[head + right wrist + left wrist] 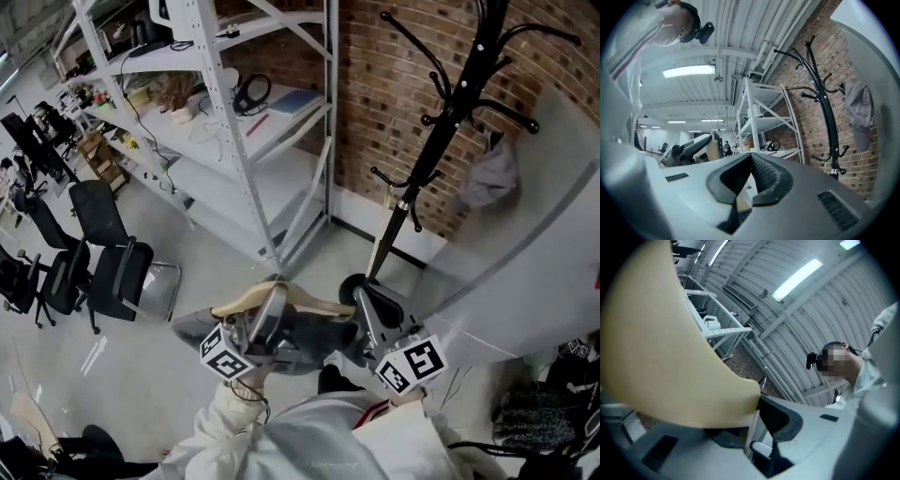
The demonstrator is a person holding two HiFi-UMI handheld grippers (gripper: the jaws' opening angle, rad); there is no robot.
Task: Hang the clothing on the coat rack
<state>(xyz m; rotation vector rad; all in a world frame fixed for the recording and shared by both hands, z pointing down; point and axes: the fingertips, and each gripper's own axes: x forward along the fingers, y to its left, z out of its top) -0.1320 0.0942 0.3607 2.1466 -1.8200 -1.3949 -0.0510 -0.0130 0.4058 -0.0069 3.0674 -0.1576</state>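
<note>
Grips a pale, curved wooden clothes hanger at both ends. Clamps the left gripper over one broad, smooth arm of it, jaws set wide on the wood. Pinches the other tip in the right gripper, pads nearly together with a sliver of pale wood between them. Carries a dark grey garment draped on the hanger, rumpled and sagging between the two grippers, one corner poking out to the left. Shows a thin metal hook rising from the hanger's middle. Holds all this low, just in front of the body, apart from a tall black metal coat rack with curved pegs. Finds a grey cloth item hanging on one peg, against a red brick wall, beside white metal shelving.
</note>
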